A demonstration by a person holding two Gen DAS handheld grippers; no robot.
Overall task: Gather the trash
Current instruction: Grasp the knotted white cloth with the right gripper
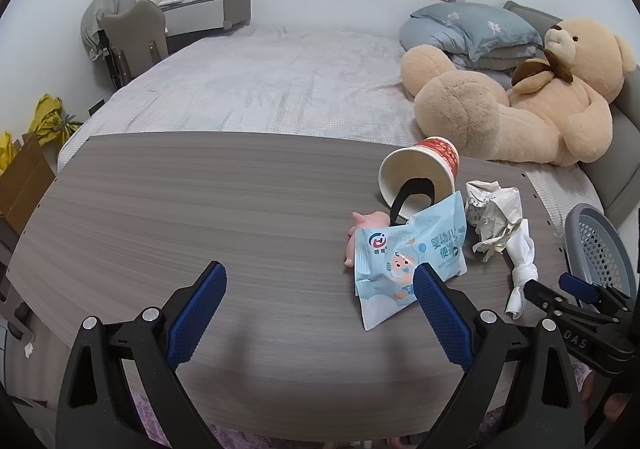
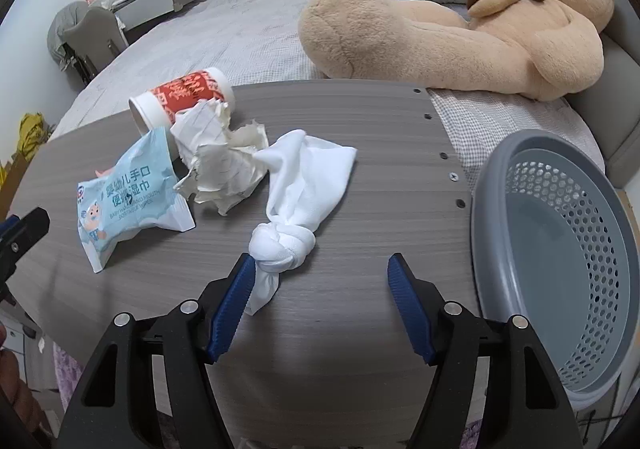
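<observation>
Right jaws: spread wide and empty, my right gripper [image 2: 322, 303] hangs low over the table [image 2: 360, 137], the knotted cloth [image 2: 286, 243] just at my 11 o'clock, its tail touching my left finger [image 2: 234, 305]

Left jaws: my left gripper [image 1: 320, 313] gapes too, holding nothing, the wipes packet [image 1: 404, 261] poking in at my 1 o'clock against the right finger [image 1: 440, 321]

Risk, cloth: I'd say closing here catches only the thin tail, not the knot, and it slips out on the lift

Risk, packet: glossy, flat and slack, so one pad could skate it off along the table instead of pinching it

Risk, basket: the grey basket [image 2: 560, 249] sits off the table edge at my right hand's 3 o'clock; a loose drop may hit the rim and land on the floor

Risk, crowding: both tools share one small heap, and a clash looks likely if they go in together

Crumpled paper: white, creased, at 11 o'clock past the cloth, crumpled paper [image 2: 218, 165] touching cloth and packet

Paper cup: red and white, lying on its side with its mouth open, paper cup [image 1: 420, 177] farthest, round enough to roll; something black sits in it

Pink toy: pink toy [image 1: 360, 229] half hidden under the packet, probably not trash

Beyond: the bed [image 1: 260, 77] with a teddy bear [image 1: 520, 97]
</observation>
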